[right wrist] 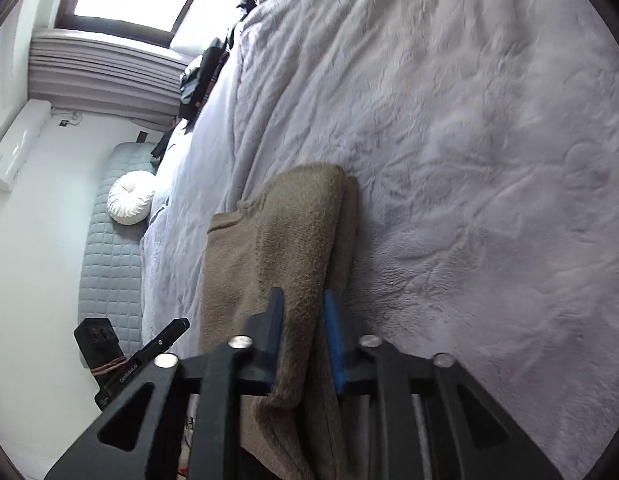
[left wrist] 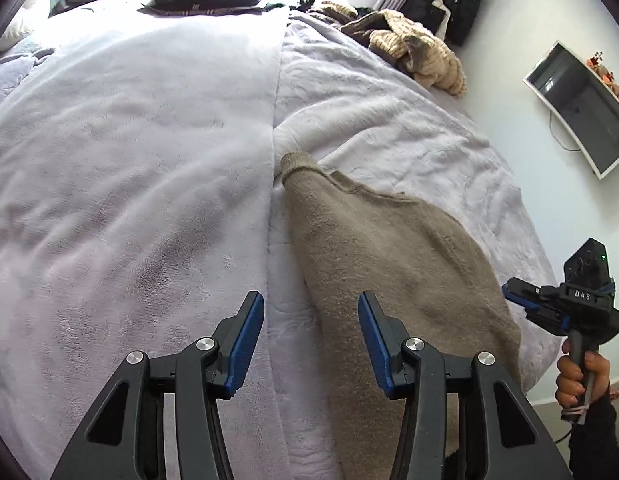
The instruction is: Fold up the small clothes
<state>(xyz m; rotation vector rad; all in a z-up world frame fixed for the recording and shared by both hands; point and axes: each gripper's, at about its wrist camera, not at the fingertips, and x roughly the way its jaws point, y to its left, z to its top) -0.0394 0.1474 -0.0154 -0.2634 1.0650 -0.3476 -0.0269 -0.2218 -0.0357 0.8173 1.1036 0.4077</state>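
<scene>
Lilac bedspread (left wrist: pixel 129 140) covers the bed; a tan sweater (left wrist: pixel 389 248) lies at its near edge. Left tool (left wrist: pixel 311 340) hovers spread and empty; right tool (right wrist: pixel 303 340) pinches the sweater's folded edge. Soft, limp knit likely sags, so grip hems or corners.

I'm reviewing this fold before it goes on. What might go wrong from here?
1. Only the right gripper grips the sweater; the left gripper hangs open, so a pull may drag the fabric askew.
2. The sweater hangs over the bed edge and might slide off.
</scene>
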